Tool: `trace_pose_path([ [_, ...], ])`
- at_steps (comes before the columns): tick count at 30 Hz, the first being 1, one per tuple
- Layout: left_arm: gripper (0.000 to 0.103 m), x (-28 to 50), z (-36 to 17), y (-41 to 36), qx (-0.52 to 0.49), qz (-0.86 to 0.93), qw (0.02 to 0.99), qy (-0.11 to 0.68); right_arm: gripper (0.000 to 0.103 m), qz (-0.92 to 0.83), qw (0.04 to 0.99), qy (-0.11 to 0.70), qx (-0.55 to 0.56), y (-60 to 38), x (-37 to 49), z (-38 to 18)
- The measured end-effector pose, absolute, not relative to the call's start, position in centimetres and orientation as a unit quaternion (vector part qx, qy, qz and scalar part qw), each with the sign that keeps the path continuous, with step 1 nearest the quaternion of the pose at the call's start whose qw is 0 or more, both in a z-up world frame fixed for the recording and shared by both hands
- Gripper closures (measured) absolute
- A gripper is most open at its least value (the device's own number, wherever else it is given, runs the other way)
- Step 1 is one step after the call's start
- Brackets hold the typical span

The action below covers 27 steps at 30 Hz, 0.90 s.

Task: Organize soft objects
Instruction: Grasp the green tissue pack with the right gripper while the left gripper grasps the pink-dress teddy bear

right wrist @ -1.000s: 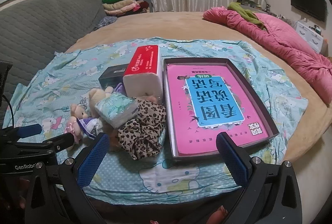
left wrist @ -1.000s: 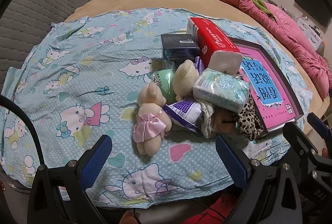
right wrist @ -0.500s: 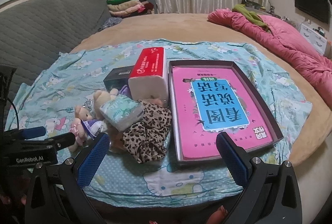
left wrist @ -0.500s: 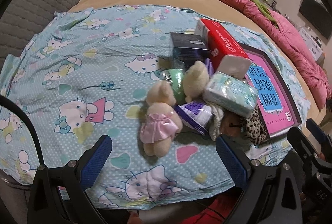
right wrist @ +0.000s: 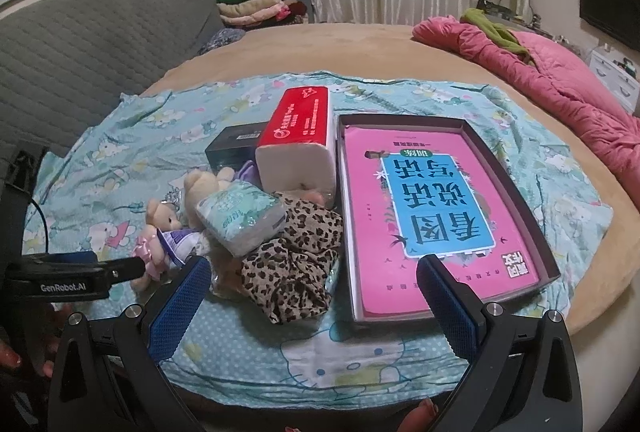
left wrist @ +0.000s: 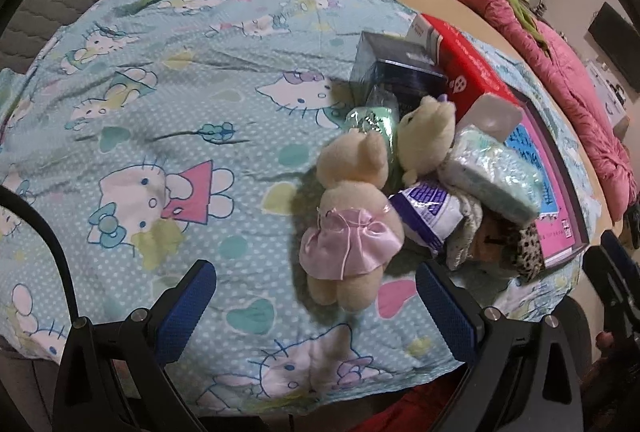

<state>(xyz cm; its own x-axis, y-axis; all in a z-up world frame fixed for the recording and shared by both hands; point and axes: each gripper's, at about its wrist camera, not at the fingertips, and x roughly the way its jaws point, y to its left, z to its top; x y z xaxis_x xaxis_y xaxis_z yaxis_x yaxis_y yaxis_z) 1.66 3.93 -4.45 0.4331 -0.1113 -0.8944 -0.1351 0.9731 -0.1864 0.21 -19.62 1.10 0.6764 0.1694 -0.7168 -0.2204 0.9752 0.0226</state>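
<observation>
A pile of soft things lies on a Hello Kitty cloth (left wrist: 168,136). A cream teddy bear in a pink dress (left wrist: 352,220) lies face down nearest my left gripper (left wrist: 316,308), which is open and empty just in front of its feet. A second cream bear (left wrist: 426,136), a green tissue pack (left wrist: 492,172), a purple-white packet (left wrist: 428,212) and a leopard-print cloth (right wrist: 296,264) lie beside it. My right gripper (right wrist: 312,300) is open and empty, near the leopard cloth. The left gripper also shows in the right wrist view (right wrist: 100,268).
A red tissue pack (right wrist: 300,136) and a dark box (right wrist: 236,148) stand behind the pile. A dark tray holding a pink book (right wrist: 424,216) lies to the right. A pink quilt (right wrist: 560,80) and a grey padded headboard (right wrist: 80,56) border the round bed.
My left gripper has moved forward and down toward the pink-dress bear, which now looms larger. My right gripper has tilted up slightly. Both stay open.
</observation>
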Motion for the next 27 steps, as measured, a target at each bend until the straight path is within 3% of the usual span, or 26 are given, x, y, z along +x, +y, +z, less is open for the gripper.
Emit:
trace_pose_path([
  [4,0.003,2.6,-5.1,3.2,-0.103,-0.008,0.839,0.535,0.000,0.114,0.914,0.386,-0.041,-19.1,1.3,0.9],
  [15,0.017,3.9,-6.1,3.7,-0.115,-0.039,0.836,0.536,0.000,0.193,0.894,0.377,-0.145,-15.1,4.8,-0.2],
  [27,0.022,4.4,-6.8,4.9,-0.141,-0.055,0.834,0.530,0.001,0.237,0.867,0.386,-0.207,-12.6,7.7,-2.8],
])
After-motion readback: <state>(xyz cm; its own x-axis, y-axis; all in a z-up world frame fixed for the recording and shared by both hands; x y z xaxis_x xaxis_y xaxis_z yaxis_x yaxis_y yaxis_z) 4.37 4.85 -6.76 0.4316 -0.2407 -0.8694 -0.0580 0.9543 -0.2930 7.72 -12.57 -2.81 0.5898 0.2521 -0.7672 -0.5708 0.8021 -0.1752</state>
